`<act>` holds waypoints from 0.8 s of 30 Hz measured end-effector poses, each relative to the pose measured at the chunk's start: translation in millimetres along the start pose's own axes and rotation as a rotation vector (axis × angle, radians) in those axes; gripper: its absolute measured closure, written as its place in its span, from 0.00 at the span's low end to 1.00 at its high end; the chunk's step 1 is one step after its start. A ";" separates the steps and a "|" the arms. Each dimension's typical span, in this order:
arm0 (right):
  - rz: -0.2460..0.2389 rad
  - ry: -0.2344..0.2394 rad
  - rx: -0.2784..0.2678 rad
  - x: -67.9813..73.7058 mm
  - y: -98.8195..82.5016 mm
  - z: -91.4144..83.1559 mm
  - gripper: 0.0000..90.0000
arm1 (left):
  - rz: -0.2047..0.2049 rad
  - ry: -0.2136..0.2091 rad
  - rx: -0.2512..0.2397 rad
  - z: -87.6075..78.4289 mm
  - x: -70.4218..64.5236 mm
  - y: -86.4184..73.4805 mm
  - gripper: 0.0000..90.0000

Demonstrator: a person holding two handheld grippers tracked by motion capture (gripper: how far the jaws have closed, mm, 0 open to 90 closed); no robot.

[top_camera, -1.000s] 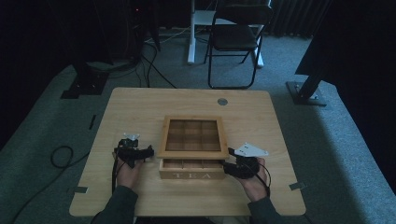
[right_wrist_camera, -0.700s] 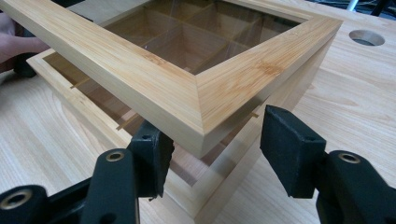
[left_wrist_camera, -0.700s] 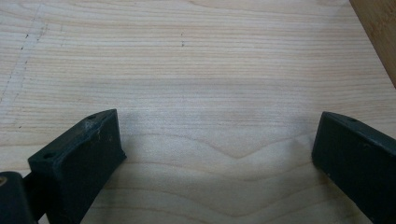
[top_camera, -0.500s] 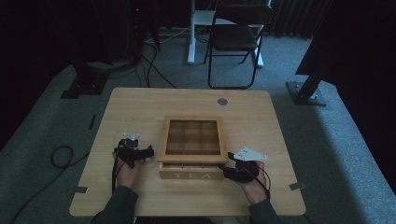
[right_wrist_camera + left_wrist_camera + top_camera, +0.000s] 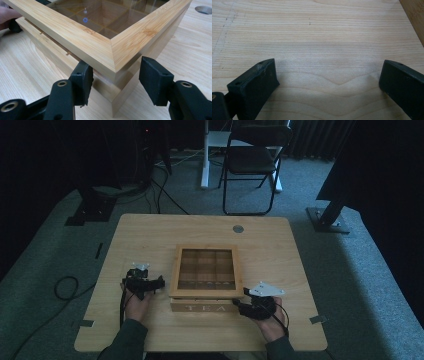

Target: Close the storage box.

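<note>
A: Start at the left. What is the left gripper [image 5: 159,283] doing?

B: It sits low over the bare wooden table [image 5: 150,235], held in the person's left hand [image 5: 136,304], just beside the left side of the tea box [image 5: 206,282]. In the left gripper view its jaws stand wide apart with nothing but wood grain between them, and an edge of the box shows at the upper right corner.

A: And the box itself?

B: It stands near the front middle of the table, "TEA" lettered on its front face. Its glass-paned lid [image 5: 100,40] is framed in light wood, and the divided compartments show through the pane. Its front edge is lifted a little off the base.

A: The right side?

B: The right gripper [image 5: 115,76] is at the box's front right corner, held in the right hand [image 5: 272,322]. In its own view the jaws are spread, one on each side of the lid's corner, not closed on it. The left jaw sits just under the lid's rim; whether it touches is unclear.
</note>
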State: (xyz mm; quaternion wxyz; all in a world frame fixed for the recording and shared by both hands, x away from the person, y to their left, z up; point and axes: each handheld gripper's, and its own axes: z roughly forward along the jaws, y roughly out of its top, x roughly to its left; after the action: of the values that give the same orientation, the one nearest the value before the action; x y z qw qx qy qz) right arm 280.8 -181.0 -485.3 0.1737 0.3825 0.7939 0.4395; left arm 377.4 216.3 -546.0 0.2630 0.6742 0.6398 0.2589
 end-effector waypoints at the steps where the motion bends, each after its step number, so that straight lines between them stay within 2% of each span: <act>1: 0.003 0.001 0.000 0.2 -0.7 0.1 0.49 | 0.001 0.000 0.000 0.0 0.0 0.0 0.02; 9: 0.004 0.004 0.001 0.8 -3.8 -0.6 0.49 | 0.000 0.000 0.000 0.0 0.0 0.0 0.02; 20: -0.021 -0.003 0.022 5.8 -10.4 -3.8 0.48 | 0.000 0.000 0.000 0.0 0.0 0.0 0.02; 22: -0.025 -0.021 0.025 6.7 -12.0 -5.1 0.48 | 0.000 0.000 0.000 0.0 0.0 0.0 0.02; 24: -0.018 -0.007 0.019 5.9 -13.6 -6.9 0.47 | 0.000 0.000 0.000 0.0 0.0 0.0 0.02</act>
State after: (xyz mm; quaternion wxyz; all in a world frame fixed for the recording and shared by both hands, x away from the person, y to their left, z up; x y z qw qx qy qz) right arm 266.6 -184.7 -492.4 0.1768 0.3786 0.8007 0.4293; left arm 377.4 216.3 -546.0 0.2631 0.6741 0.6398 0.2588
